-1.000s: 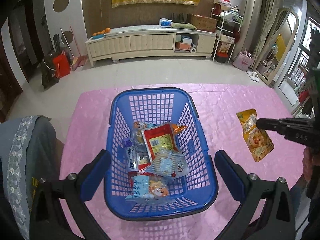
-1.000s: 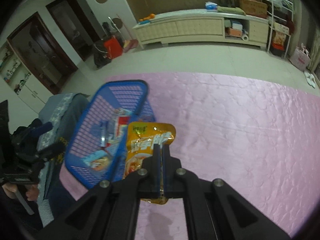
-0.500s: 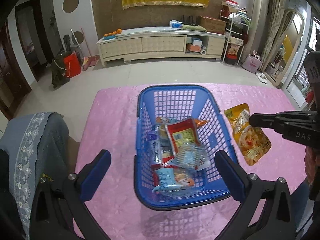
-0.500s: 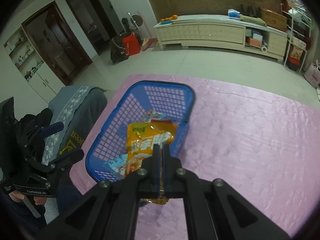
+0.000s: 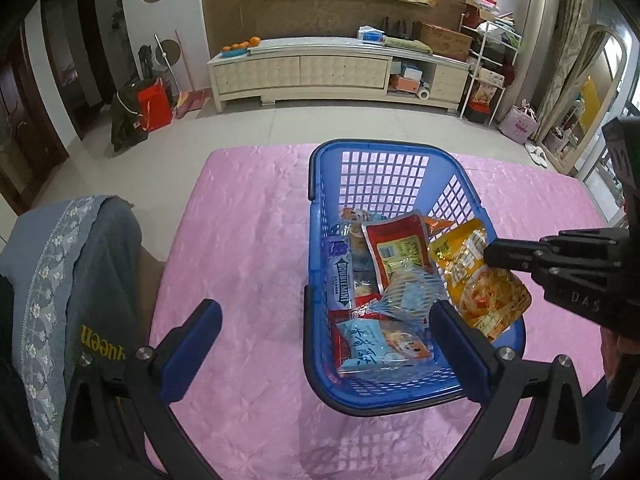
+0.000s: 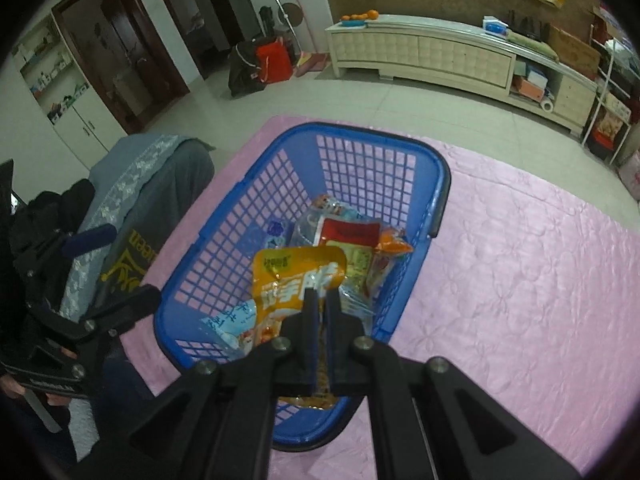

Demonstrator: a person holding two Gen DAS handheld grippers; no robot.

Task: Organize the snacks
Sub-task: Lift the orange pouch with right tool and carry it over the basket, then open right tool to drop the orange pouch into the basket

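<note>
The yellow snack pouch (image 6: 294, 280) hangs over the blue basket (image 6: 224, 264), pinched at its lower part by the right gripper (image 6: 320, 300), whose two fingers are pressed together on the foil. In the right wrist view the pouch sticks out ahead of the fingertips, its printed top toward the far end of the basket. In the left wrist view the same pouch (image 5: 476, 276) sits above the right side of the basket (image 5: 316, 240), with the right gripper (image 5: 490, 254) reaching in from the right and gripping it near its upper right edge.

Below the pouch, inside the basket, lie other snacks: a red packet (image 5: 396, 246) in the middle, a clear wrapped packet (image 5: 408, 294) just in front of it, a light blue packet (image 5: 376, 348) at the near end, a blue gum pack (image 5: 340, 272) along the left wall, and an orange packet (image 6: 390, 246) poking out on the right behind the red one.

The left gripper (image 5: 324, 344) is spread wide and holds nothing; its left finger hovers over the pink tablecloth (image 5: 240, 240) and its right finger over the near right part of the basket.

The basket stands on the pink tablecloth. To the left of the table is a chair draped with grey cloth (image 5: 72, 264). Across the tiled floor, along the far wall, stands a long cream cabinet (image 5: 320, 76).
</note>
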